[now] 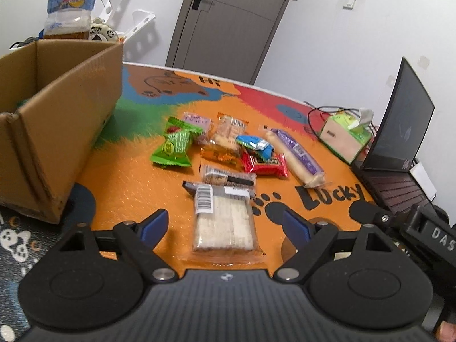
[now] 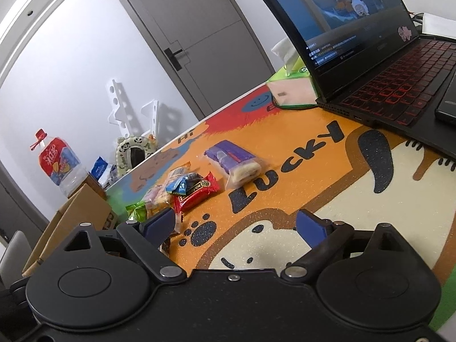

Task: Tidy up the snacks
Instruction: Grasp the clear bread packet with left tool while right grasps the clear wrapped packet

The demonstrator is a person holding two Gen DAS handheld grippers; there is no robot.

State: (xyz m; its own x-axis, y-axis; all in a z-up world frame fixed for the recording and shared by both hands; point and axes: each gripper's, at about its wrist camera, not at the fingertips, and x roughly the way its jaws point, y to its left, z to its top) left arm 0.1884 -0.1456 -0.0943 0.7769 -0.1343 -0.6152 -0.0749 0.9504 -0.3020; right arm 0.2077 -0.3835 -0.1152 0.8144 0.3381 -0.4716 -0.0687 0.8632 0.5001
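Snacks lie in a loose cluster mid-frame on the orange mat [image 1: 122,188]: pale wafer pack [image 1: 223,222] nearest, red packet [image 1: 265,165], green packet [image 1: 173,145], long purple-labelled bar [image 1: 296,154] at right. Left gripper [image 1: 225,222], lower centre, jaws wide, straddling the wafer pack, pads clear of it. Cardboard box [image 1: 57,131] at left edge. Right gripper [image 2: 235,223], jaws wide, nothing between them. Laptop [image 2: 399,85] upper right.

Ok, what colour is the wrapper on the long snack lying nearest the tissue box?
Purple wrapper, clearest in the left wrist view.
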